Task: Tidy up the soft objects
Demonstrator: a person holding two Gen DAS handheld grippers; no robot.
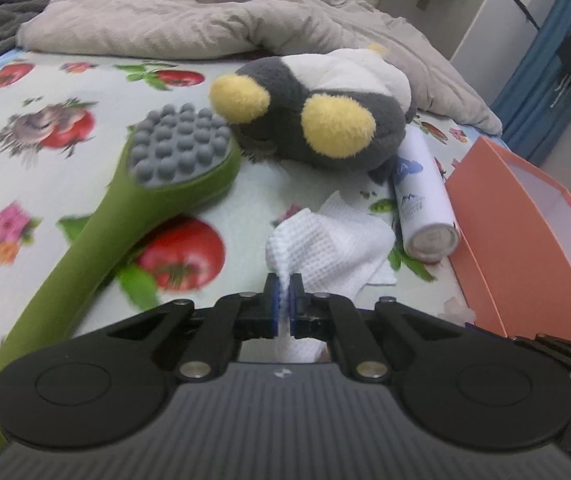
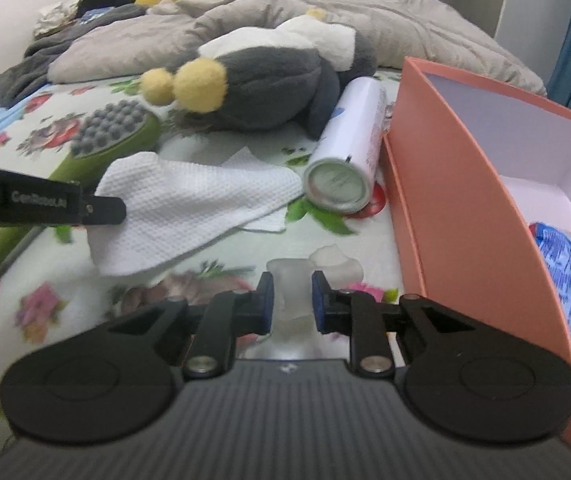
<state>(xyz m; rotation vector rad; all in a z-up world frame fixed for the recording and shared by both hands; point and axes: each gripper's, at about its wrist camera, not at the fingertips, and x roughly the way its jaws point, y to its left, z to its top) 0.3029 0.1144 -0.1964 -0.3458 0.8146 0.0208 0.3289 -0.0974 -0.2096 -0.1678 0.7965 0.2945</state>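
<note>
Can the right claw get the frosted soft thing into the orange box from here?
Probably yes. The right claw grips the frosted thing, and the orange box stands open just beside it, only its near wall to lift over.

The left tool [image 1: 284, 294] points down at a slant, its blue-padded fingers pinched together on white waffle-weave cloth [image 1: 325, 244]. The right tool [image 2: 292, 296], likewise slanted, grips a translucent frosted object [image 2: 291, 300].

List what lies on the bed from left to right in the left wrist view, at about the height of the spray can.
Green massage brush → white cloth → spray can → orange box.
</note>
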